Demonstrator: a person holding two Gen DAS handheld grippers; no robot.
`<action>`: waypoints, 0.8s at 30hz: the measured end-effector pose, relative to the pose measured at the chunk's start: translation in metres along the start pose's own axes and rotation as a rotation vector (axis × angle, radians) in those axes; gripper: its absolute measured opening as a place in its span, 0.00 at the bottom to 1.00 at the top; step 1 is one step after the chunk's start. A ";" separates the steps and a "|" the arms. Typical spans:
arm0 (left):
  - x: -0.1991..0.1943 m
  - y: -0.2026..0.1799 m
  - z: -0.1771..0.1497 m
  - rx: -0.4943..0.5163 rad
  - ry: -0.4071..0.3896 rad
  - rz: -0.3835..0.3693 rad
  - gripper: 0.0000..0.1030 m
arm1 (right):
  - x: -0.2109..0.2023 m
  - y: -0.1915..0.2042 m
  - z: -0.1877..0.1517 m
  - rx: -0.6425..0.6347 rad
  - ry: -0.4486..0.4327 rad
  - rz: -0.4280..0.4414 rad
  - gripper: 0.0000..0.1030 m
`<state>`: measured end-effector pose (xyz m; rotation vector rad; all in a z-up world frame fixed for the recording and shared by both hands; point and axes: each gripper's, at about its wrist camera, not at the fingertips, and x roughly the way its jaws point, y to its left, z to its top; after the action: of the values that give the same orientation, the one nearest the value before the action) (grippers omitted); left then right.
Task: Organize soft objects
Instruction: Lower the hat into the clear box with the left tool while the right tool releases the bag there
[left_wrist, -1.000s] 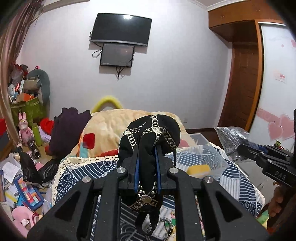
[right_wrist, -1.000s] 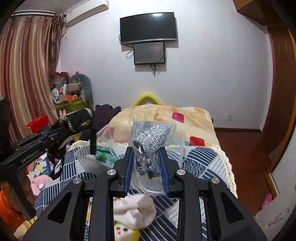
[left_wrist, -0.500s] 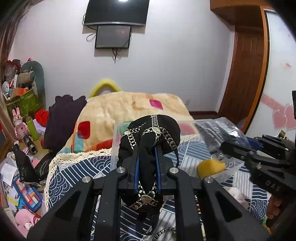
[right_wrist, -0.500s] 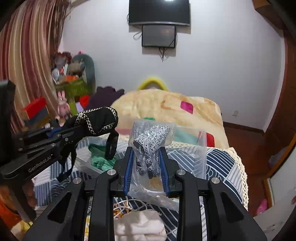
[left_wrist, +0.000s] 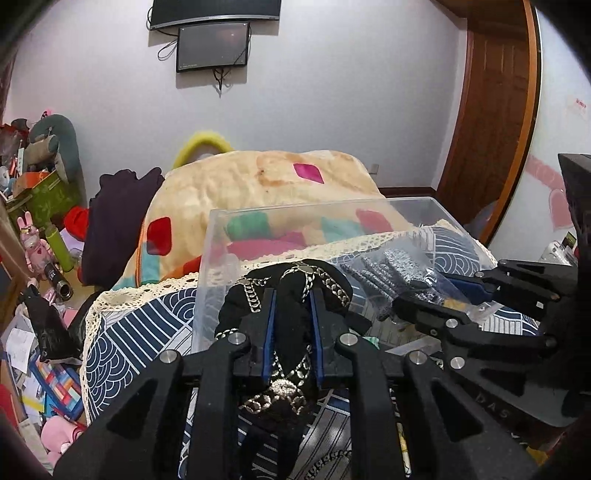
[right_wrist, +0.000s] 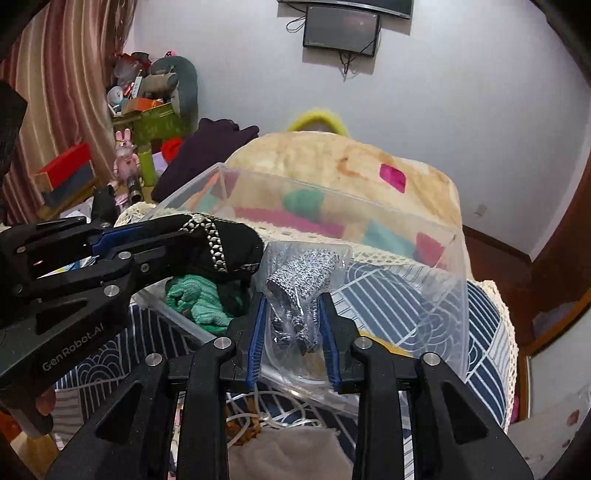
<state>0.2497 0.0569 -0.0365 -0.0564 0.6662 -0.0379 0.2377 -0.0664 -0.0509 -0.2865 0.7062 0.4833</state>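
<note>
- The left hand-held gripper (left_wrist: 291, 306) is pinching one black chain-trimmed garment (left_wrist: 295, 284) just above the near rim of the one clear bin (right_wrist: 369, 206) on the bed.
- The right hand-held gripper (right_wrist: 291, 314) is pinching one bagged grey knit (right_wrist: 303, 273), hanging inside the bin beside one green knit (right_wrist: 199, 299).
- Risk: the loose chains are probably going to snag a finger on release; the slippery bag may slide out early.

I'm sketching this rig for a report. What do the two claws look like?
Both are matte black plastic with angular, triangular cut-outs and silver screw heads. The fingers carry blue inner pads. The left claw has grey "GenRobot.AI" lettering on its side; the right claw shows faint "DAS".
</note>
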 end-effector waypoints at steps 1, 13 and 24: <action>-0.001 -0.001 0.000 0.002 0.000 0.000 0.19 | -0.001 0.000 0.000 -0.001 -0.006 -0.004 0.26; -0.051 -0.006 -0.008 0.030 -0.067 -0.010 0.43 | -0.037 -0.005 -0.003 0.020 -0.111 -0.005 0.46; -0.111 -0.009 -0.017 0.016 -0.173 -0.027 0.71 | -0.095 -0.004 -0.017 0.022 -0.258 -0.020 0.58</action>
<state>0.1517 0.0527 0.0190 -0.0531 0.4921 -0.0639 0.1675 -0.1076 0.0018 -0.2058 0.4562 0.4827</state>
